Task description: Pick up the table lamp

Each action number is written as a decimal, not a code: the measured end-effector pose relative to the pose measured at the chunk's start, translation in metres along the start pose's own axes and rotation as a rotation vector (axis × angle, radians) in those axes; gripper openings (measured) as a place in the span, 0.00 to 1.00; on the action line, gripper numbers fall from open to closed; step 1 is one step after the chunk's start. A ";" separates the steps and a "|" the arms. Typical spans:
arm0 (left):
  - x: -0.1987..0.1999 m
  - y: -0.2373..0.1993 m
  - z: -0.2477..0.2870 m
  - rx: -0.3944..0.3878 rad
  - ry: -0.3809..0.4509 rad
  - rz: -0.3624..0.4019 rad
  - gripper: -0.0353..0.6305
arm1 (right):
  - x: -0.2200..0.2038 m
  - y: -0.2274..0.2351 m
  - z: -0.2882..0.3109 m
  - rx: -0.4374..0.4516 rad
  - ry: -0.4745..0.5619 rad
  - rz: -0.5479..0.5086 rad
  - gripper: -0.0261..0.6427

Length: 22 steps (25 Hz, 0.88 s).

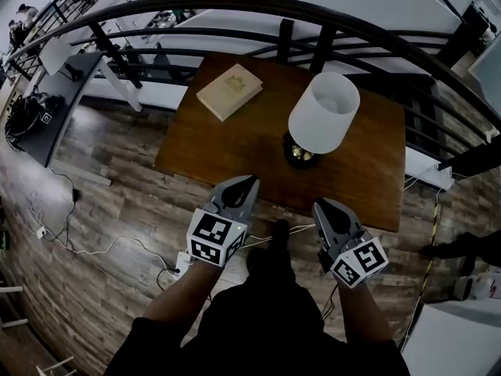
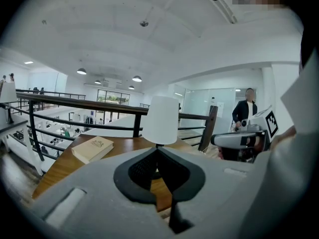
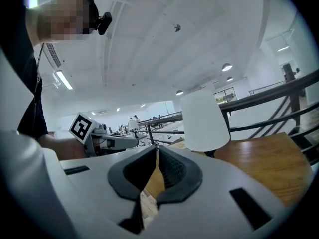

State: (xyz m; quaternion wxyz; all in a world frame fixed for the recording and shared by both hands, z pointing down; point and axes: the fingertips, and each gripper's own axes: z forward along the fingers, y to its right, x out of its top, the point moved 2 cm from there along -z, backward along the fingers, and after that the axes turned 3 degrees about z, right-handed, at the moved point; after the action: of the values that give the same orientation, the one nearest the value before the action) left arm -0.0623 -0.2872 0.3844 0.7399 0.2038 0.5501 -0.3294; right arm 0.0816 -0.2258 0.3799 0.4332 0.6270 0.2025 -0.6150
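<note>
The table lamp [image 1: 323,113] with a white cylindrical shade and a dark round base stands upright on the small brown wooden table [image 1: 235,155], right of its middle. It also shows in the left gripper view [image 2: 161,119] and the right gripper view [image 3: 203,119], straight beyond the jaws. My left gripper [image 1: 249,185] hovers at the table's near edge, left of the lamp, shut and holding nothing. My right gripper [image 1: 319,207] is at the same edge, just below the lamp's base, also shut and holding nothing. Neither touches the lamp.
A cream-coloured book [image 1: 228,91] lies on the table's far left part. A black metal railing [image 1: 313,22] curves behind the table. Cables and a power strip [image 1: 182,263] lie on the wood floor at the left. A person [image 2: 243,111] stands in the background of the left gripper view.
</note>
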 end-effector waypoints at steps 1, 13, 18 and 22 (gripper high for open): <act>-0.003 -0.004 0.008 0.001 -0.003 0.001 0.06 | -0.004 0.008 0.006 -0.001 -0.003 -0.004 0.06; -0.044 -0.031 0.083 0.002 -0.044 -0.031 0.06 | -0.051 0.075 0.064 -0.048 -0.018 -0.024 0.13; -0.059 -0.046 0.109 0.026 -0.039 -0.050 0.06 | -0.066 0.102 0.088 -0.081 -0.015 -0.095 0.19; -0.068 -0.054 0.125 0.046 -0.029 -0.046 0.06 | -0.068 0.128 0.099 -0.140 0.063 -0.132 0.24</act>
State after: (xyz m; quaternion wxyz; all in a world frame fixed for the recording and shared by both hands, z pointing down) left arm -0.0276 -0.3897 0.4912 0.7352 0.2032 0.5361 -0.3616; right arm 0.1119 -0.3549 0.4952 0.4282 0.5993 0.2994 -0.6065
